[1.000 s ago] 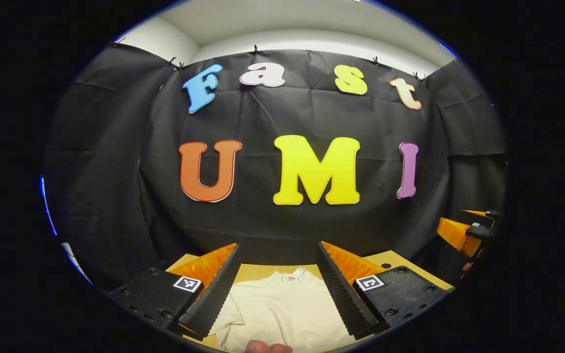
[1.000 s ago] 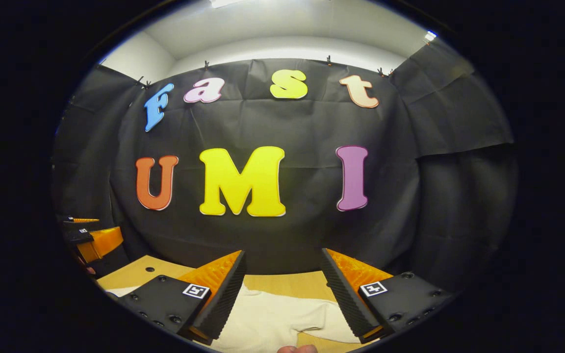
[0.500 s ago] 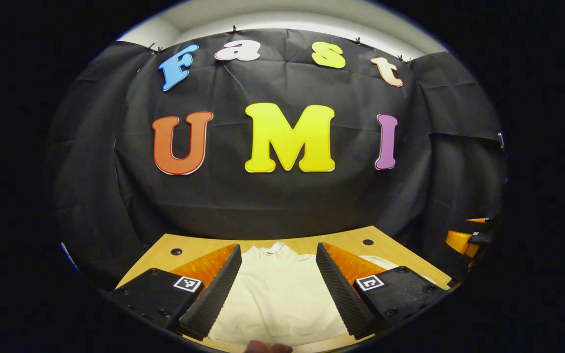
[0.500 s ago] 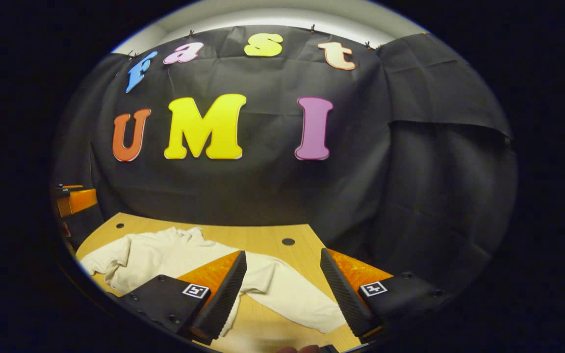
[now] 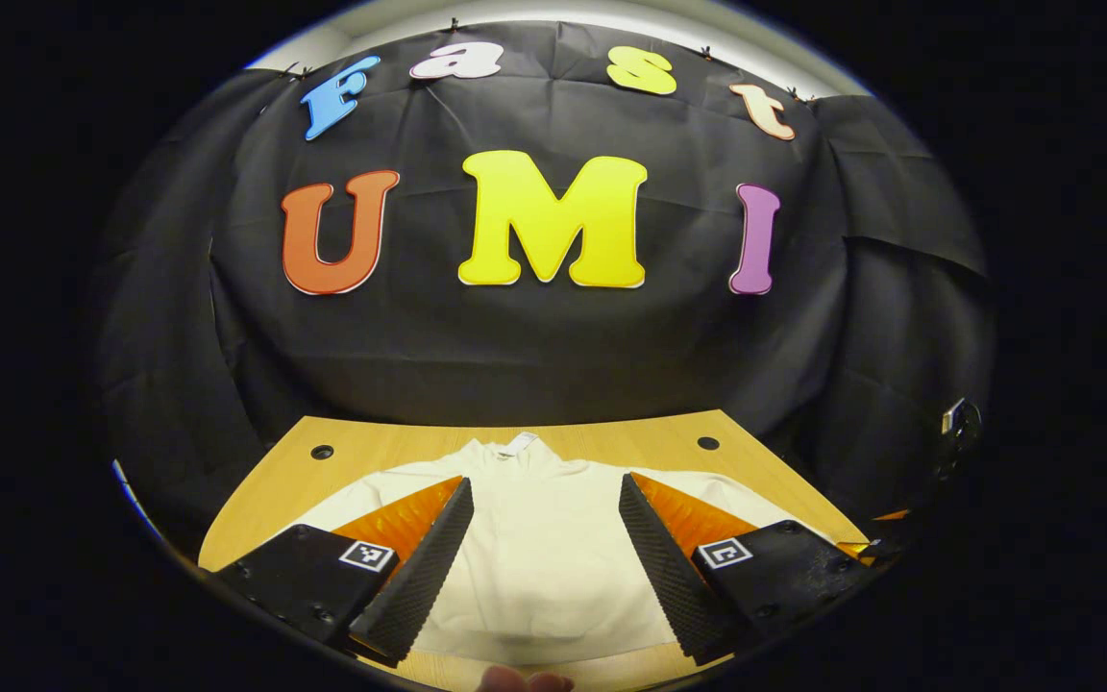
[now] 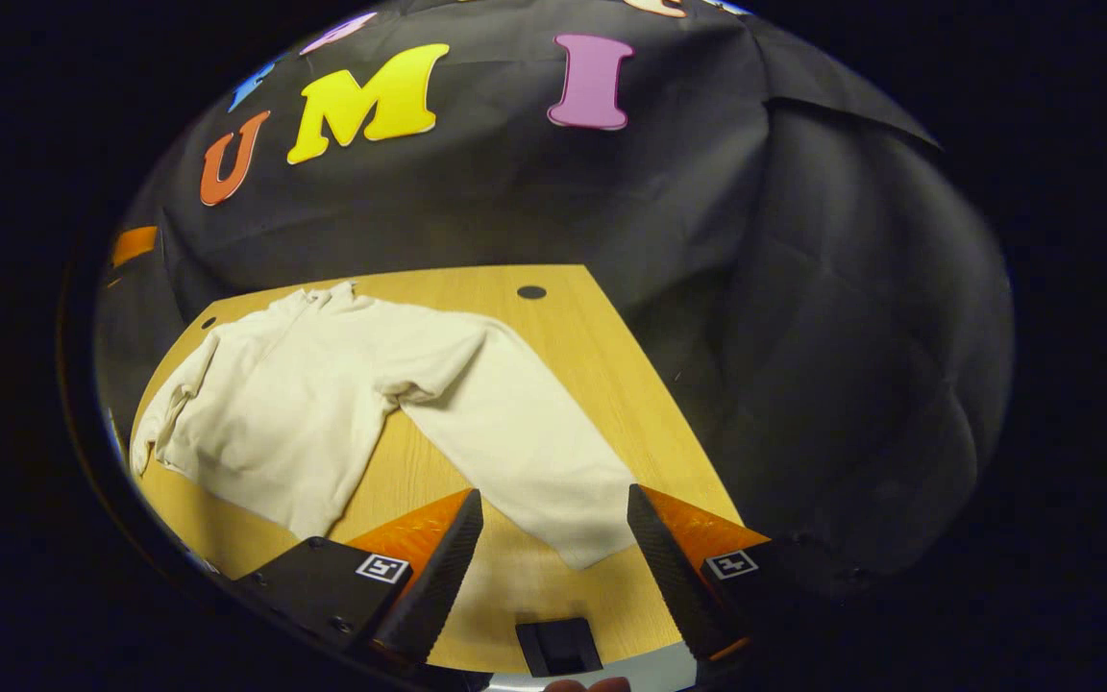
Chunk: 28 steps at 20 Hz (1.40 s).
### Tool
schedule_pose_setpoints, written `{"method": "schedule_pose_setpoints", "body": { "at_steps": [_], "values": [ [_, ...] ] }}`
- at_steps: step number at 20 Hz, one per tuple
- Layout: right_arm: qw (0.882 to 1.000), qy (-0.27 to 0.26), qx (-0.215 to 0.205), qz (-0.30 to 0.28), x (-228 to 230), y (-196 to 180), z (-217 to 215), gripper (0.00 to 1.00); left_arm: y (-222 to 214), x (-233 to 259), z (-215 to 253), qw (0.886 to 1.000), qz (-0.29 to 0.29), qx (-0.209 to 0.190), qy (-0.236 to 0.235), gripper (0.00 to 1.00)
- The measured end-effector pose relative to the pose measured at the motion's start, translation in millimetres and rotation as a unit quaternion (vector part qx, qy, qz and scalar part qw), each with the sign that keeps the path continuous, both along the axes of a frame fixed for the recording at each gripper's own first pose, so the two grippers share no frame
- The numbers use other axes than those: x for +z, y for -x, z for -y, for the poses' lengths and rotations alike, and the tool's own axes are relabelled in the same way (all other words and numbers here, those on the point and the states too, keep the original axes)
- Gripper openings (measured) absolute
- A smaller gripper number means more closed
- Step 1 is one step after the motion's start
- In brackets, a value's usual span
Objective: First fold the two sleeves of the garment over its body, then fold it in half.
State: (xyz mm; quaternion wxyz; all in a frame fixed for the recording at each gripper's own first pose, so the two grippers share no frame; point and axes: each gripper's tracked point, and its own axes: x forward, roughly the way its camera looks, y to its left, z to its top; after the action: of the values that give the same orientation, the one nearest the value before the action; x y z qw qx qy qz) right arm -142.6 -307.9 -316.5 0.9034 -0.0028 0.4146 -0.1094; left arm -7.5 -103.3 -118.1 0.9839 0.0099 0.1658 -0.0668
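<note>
Hovering with fingers parted and empty, the right gripper (image 6: 553,567) is being aligned over the sleeve (image 6: 525,452) cuff at 12 o'clock; the left gripper (image 5: 544,567), likewise spread, is being held above the garment (image 5: 544,538) body.

Left gripper (image 5: 542,553): two wedge-shaped fingers (image 5: 416,577) with ribbed, saw-toothed inner faces, each mounted on a dark block carrying round screw heads and a small square black-and-white marker (image 5: 365,555) on its top. Right gripper (image 6: 553,567): same build, ribbed fingers (image 6: 433,577), dark screw-studded blocks, one square marker (image 6: 381,568) per block. A fingertip (image 5: 525,680) shows at the base between the left gripper's fingers.
</note>
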Motion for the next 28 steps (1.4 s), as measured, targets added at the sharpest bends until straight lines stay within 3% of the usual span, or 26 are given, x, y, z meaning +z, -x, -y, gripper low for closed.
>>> {"method": "schedule_pose_setpoints", "body": {
  "at_steps": [8,15,18,20,21,22,23,24,25,26,27,28],
  "values": [
    [0.996,-0.021,0.007,-0.085,-69.0,-3.1,50.7,0.95,5.7,-7.0,4.5,0.998,-0.023,0.047,-0.016,0.98],
    [0.991,-0.048,-0.018,-0.126,-95.2,-1.2,62.8,0.95,-9.3,-5.0,4.0,0.998,-0.018,0.041,-0.035,0.98],
    [0.991,-0.046,0.01,-0.129,-98.7,-1.2,57.8,0.96,-12.6,-5.1,2.2,0.999,-0.014,0.035,-0.031,0.98],
    [0.99,-0.047,0.027,-0.129,-98.7,-1.4,56.4,0.9,-13.4,-7.7,-0.8,0.999,-0.018,0.032,-0.027,0.98],
    [0.99,-0.047,0.031,-0.128,-95.4,-3.8,57.4,0.83,-13.1,-8.3,-3.5,0.999,-0.018,0.032,-0.026,0.98],
    [0.99,-0.047,0.031,-0.13,-98.2,-3.3,56.7,0.58,-13.4,-7.4,-7.3,0.999,-0.016,0.033,-0.026,0.98],
    [0.99,-0.042,0.029,-0.131,-98.5,-6.0,55.9,0.47,-12.6,-8.5,-11.5,0.999,-0.016,0.034,-0.025,0.98],
    [0.99,-0.037,0.027,-0.132,-98.7,-6.7,56.2,0.29,-13.0,-9.2,-14.9,0.999,-0.016,0.034,-0.025,0.98],
    [0.991,-0.035,0.024,-0.127,-96.3,-8.7,56.4,0.25,-12.1,-9.2,-19.5,0.999,-0.016,0.035,-0.024,0.98],
    [0.991,-0.035,0.014,-0.128,-91.9,-8.5,55.9,0.14,-11.2,-9.8,-24.3,0.999,-0.017,0.036,-0.024,0.98],
    [0.992,-0.042,0.002,-0.12,-82.1,-12.2,53.6,0.14,-11.0,-11.0,-29.0,0.999,-0.017,0.037,-0.024,0.98],
    [0.993,-0.05,-0.009,-0.11,-73.2,-19.6,50.9,0.02,-9.9,-12.4,-32.3,0.999,-0.018,0.036,-0.022,0.98]
  ]
}}
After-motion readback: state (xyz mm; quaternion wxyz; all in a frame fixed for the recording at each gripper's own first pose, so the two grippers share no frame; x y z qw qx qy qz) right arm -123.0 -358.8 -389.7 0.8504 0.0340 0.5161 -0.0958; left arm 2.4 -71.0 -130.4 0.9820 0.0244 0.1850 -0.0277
